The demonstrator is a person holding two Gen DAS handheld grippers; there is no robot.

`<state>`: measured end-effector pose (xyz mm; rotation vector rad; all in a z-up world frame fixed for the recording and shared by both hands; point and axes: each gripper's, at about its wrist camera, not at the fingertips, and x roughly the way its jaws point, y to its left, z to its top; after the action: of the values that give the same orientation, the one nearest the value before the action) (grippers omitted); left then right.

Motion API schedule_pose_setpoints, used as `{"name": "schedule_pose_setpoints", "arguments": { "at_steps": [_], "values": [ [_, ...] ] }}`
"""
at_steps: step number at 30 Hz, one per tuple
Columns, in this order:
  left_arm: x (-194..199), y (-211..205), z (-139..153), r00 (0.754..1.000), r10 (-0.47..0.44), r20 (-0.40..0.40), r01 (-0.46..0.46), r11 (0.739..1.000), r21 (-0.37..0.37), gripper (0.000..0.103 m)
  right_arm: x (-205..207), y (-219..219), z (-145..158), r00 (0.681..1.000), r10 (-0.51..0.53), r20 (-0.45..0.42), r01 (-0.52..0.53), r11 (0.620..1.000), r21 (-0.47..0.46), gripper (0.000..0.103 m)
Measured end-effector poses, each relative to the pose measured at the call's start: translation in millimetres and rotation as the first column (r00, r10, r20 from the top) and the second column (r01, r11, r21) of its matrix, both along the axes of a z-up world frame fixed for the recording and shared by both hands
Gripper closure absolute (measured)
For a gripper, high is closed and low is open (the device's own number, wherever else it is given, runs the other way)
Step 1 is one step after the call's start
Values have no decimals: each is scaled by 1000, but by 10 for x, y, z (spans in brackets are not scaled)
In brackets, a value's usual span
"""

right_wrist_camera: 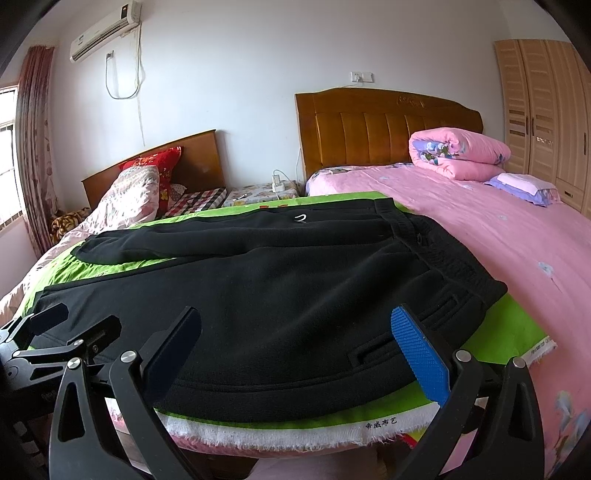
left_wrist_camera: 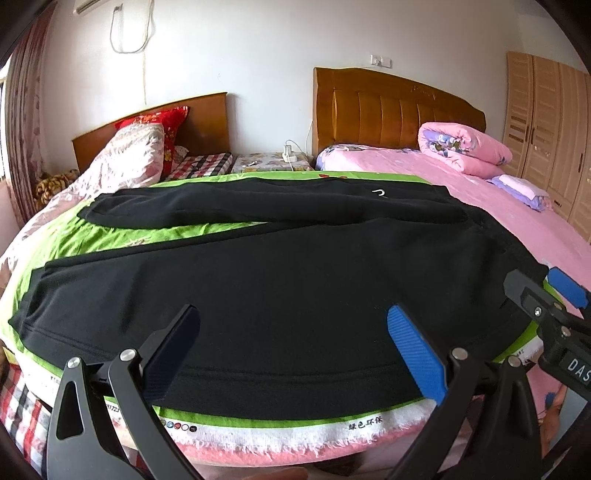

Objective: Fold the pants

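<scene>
Black pants (left_wrist_camera: 280,280) on green cloth (left_wrist_camera: 92,236)

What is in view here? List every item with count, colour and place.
pants: one, black, spread flat on the green cloth, legs to the left
green cloth: one, under the pants on the near bed
quilt: one, pink, rolled at the right bed's head
pillow: one, red, by the left headboard
wardrobe: one, light wood, far right
air conditioner: one, white, high on the wall
left gripper: one, black with blue pads, open over the near pant leg
right gripper: one, same colours, open near the waistband
</scene>
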<state>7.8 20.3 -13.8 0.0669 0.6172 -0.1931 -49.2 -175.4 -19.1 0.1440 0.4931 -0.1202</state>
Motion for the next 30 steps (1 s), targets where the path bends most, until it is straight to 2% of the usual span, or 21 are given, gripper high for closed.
{"name": "schedule_pose_setpoints", "arguments": {
  "at_steps": [5,14,18,21,23,24,25,28,30],
  "values": [
    [42,32,-47,999,18,-29,-18,1000,1,1,-1,-5,-11,1000,-3,-6,3,1000,7,4],
    [144,40,-120,996,58,-69,-52,995,85,1,20,-20,-20,1000,-6,-15,6,1000,2,4],
    [241,23,-117,995,11,-95,-1,994,110,1,170,-78,99,996,88,-8,-88,996,-9,4],
    [437,-19,-41,989,-60,-132,76,990,119,1,507,-235,323,980,199,-4,-199,979,-29,4],
    [667,-32,63,982,-110,-156,129,984,121,1,915,-355,500,957,289,-23,-289,953,-86,4],
    [819,-9,146,976,-149,-160,165,982,90,1,1132,-398,552,947,319,-43,-321,940,-118,4],
    [928,10,205,972,-175,-159,185,981,54,1,1468,-442,580,927,362,-98,-374,916,-149,4],
    [1467,182,381,958,-238,-161,216,966,-145,2,2416,-576,486,878,404,-256,-455,871,-185,4],
    [1834,228,406,948,-246,-199,205,956,-209,2,3048,-689,344,844,425,-328,-489,860,-144,4]
  ]
}}
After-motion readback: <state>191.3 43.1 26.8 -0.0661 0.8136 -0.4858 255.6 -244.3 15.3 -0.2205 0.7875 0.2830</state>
